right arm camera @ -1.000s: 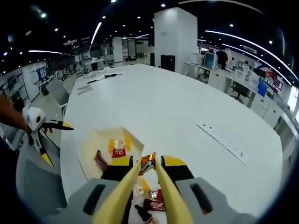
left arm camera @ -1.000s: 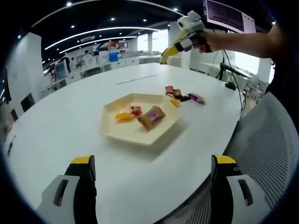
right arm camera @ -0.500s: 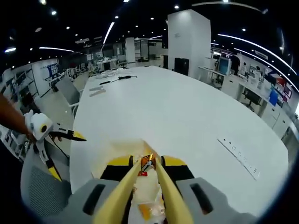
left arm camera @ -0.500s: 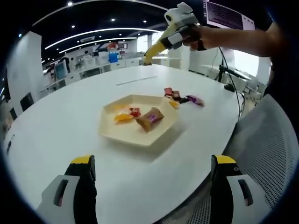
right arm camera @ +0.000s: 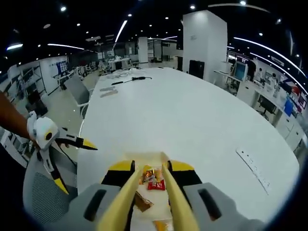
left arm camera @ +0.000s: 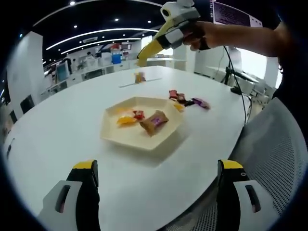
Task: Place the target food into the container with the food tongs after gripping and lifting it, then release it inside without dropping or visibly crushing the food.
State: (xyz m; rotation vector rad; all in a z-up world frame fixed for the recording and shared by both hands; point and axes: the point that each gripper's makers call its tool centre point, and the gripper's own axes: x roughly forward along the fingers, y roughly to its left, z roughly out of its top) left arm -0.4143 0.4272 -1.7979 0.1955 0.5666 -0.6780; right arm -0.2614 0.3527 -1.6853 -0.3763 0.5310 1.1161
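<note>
A cream hexagonal tray [left arm camera: 166,137] sits mid-table and holds an orange candy [left arm camera: 126,119], a red one [left arm camera: 139,114] and a brown packet [left arm camera: 155,120]. My right gripper [left arm camera: 179,23] is high above the tray's far side, shut on yellow food tongs [left arm camera: 150,45]. A small gold-wrapped candy [left arm camera: 139,77] is in the air just under the tong tips; I cannot tell whether they still touch it. In the right gripper view that candy [right arm camera: 148,175] shows between the tong arms [right arm camera: 126,190], over the tray [right arm camera: 147,156]. My left gripper [left arm camera: 159,166] is open and low at the table's near edge.
Several loose wrapped candies [left arm camera: 188,99] lie on the white table [left arm camera: 57,125] right of the tray. A grey mesh chair [left arm camera: 274,159] stands at the near right. My left gripper [right arm camera: 74,163] also shows open beside the table, held by a person's hand.
The right gripper has carried the tongs and the gold candy leftwards from near the loose candies to above the tray. The candy now sits a little below the tong tips. The left gripper has stayed put.
</note>
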